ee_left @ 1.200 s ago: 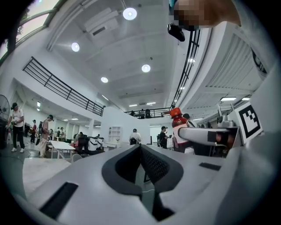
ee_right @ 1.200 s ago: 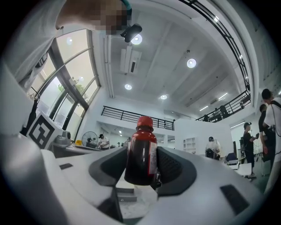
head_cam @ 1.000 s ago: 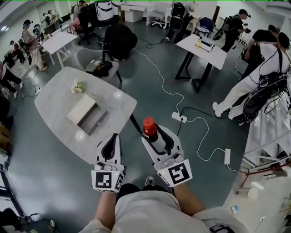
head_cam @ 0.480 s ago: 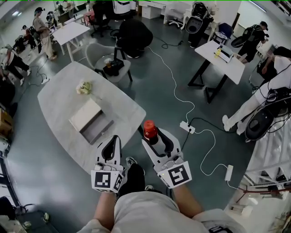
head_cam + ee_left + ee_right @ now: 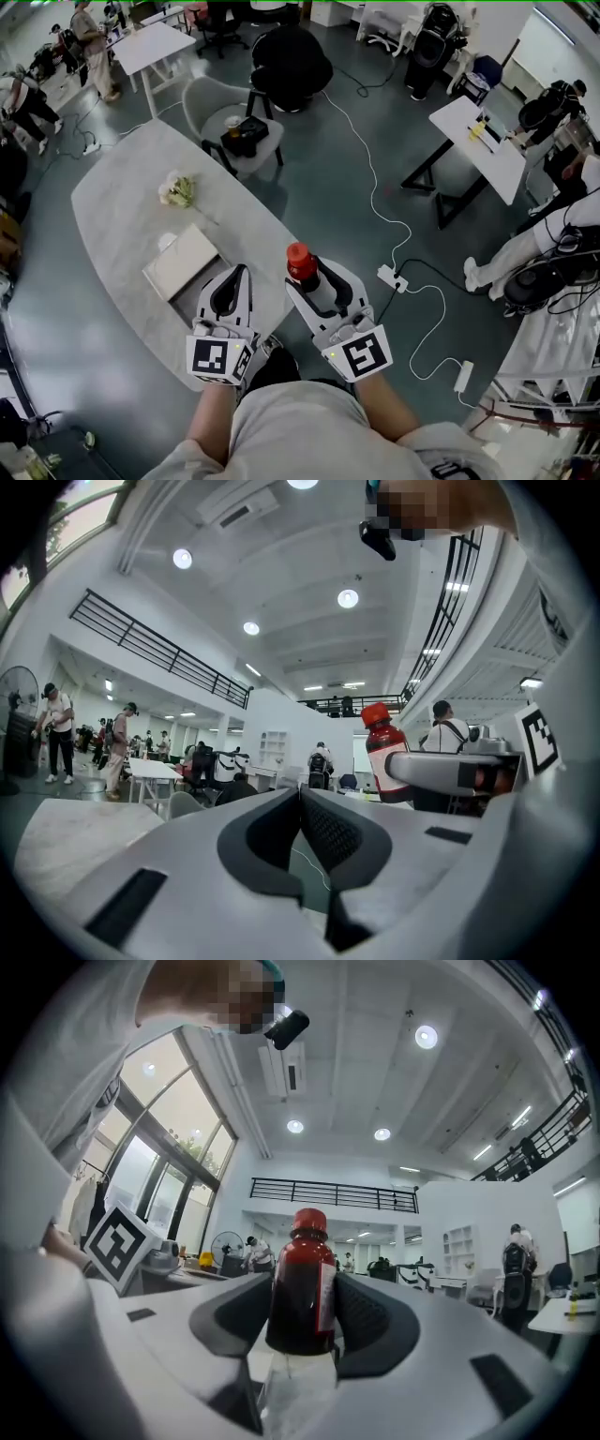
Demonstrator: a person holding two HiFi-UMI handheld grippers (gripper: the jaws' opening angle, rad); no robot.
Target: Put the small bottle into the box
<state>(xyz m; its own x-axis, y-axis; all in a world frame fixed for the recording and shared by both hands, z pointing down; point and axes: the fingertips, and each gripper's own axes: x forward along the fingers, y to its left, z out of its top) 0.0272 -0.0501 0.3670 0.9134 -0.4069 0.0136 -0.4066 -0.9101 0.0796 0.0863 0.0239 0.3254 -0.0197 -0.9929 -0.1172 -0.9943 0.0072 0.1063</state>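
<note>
R gripper (image 5: 317, 279): jaws clamped on the small bottle (image 5: 302, 262), pads on both sides of the body, cap + neck sticking out past the tips. Grip looks the same as 1 s ago, no slip.
L gripper (image 5: 234, 279): jaws fully together, nothing btwn them, just riding alongside.

Change over the last sec: it's the person who moved, not the grippers. Both sit in the same spot in front of the torso. The table (image 5: 122, 206) has slid closer in the head view, and the box (image 5: 180, 262) with it. It was well ahead of the grippers before; now it's just beside the L gripper tip, partly behind it.

Meaning, imo: approach phase nearly done, bottle not over the box yet. It's held above the floor, off the table's near edge, to the R of the box. Next needs a reach fwd/left over the table edge. Only the box's white top face shows now; can't tell from here where the opening is.

Bottle: small, dark red body, red screw cap, white label strip down one side. Held roughly upright, in line w/ the jaws. Base is down btwn the pads and can't be made out.

Misc: flowers (image 5: 178, 190) further back on the table, clear of the path.
</note>
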